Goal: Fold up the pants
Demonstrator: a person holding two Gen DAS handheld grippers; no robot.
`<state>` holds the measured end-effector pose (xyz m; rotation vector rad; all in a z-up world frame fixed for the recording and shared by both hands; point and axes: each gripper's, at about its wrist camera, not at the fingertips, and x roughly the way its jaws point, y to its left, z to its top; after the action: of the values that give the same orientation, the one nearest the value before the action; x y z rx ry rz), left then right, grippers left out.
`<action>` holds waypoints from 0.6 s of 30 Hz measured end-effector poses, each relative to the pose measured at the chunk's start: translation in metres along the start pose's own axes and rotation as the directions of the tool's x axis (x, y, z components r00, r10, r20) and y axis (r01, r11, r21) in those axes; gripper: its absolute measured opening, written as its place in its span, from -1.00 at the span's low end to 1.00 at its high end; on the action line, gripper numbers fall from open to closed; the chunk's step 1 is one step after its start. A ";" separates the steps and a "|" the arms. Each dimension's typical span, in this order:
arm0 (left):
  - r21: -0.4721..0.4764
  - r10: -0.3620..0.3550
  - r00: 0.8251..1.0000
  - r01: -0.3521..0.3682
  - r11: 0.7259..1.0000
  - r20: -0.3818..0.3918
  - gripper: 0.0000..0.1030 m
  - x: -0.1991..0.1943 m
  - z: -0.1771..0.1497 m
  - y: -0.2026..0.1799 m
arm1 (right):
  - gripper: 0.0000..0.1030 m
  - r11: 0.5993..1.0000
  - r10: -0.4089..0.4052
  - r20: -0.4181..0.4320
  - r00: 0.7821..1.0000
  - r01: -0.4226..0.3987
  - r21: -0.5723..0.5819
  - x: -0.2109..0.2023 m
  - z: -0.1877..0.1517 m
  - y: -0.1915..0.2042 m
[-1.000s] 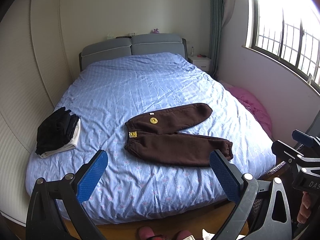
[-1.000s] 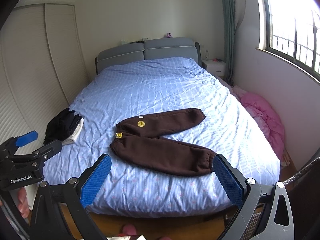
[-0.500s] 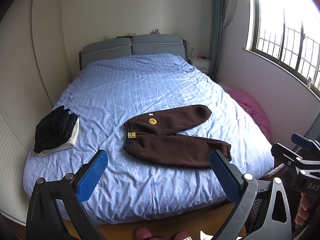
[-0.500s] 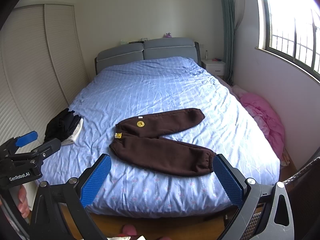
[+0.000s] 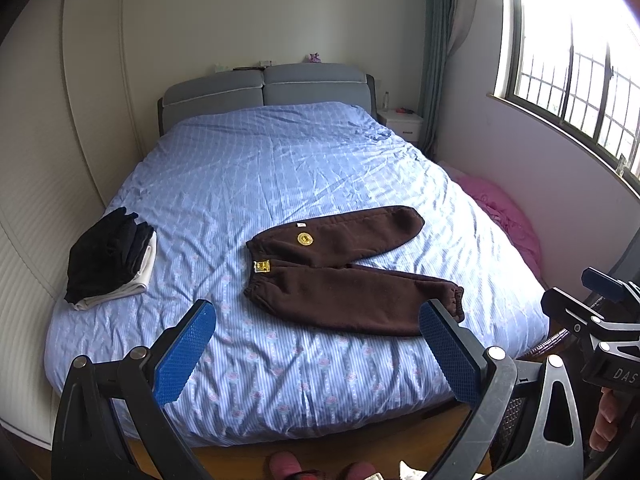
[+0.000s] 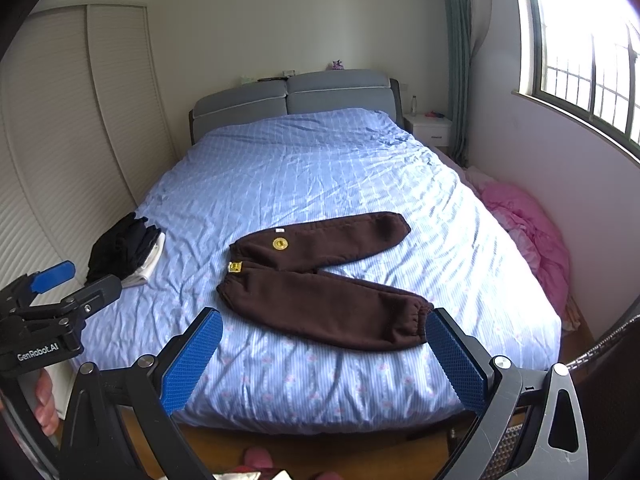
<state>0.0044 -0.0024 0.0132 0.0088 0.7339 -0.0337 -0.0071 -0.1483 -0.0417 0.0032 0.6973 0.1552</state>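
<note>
Both grippers hang wide open and empty at the foot of the bed, pants not yet touched.

The left gripper (image 5: 316,344) and right gripper (image 6: 324,348) hold nothing; beyond them the brown pants (image 5: 344,268) lie flat on the blue bed (image 5: 280,168), legs splayed in a V, waistband toward the black folded pile (image 5: 110,256). The fleece looks thick, soft and limp, likely light and grippy; the elastic cuffs and waistband seem the firmest holds. Against the frames a second ago, the view has edged slightly back; the pants lie unchanged.
</note>
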 end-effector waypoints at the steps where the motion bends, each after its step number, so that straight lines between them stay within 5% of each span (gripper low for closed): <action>1: -0.002 0.000 1.000 0.000 1.000 -0.004 1.00 0.002 0.001 -0.001 | 0.99 1.000 0.000 -0.001 1.000 0.000 0.000 0.000 0.000 0.000; 18: -0.047 0.069 0.993 -0.074 0.996 -0.094 1.00 0.078 -0.010 0.027 | 0.99 0.999 0.017 -0.140 0.990 -0.011 0.047 0.088 -0.014 -0.001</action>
<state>0.0565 0.0228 -0.0470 -0.0119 0.8266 0.0544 0.0502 -0.1370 -0.1090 0.0417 0.8418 0.1539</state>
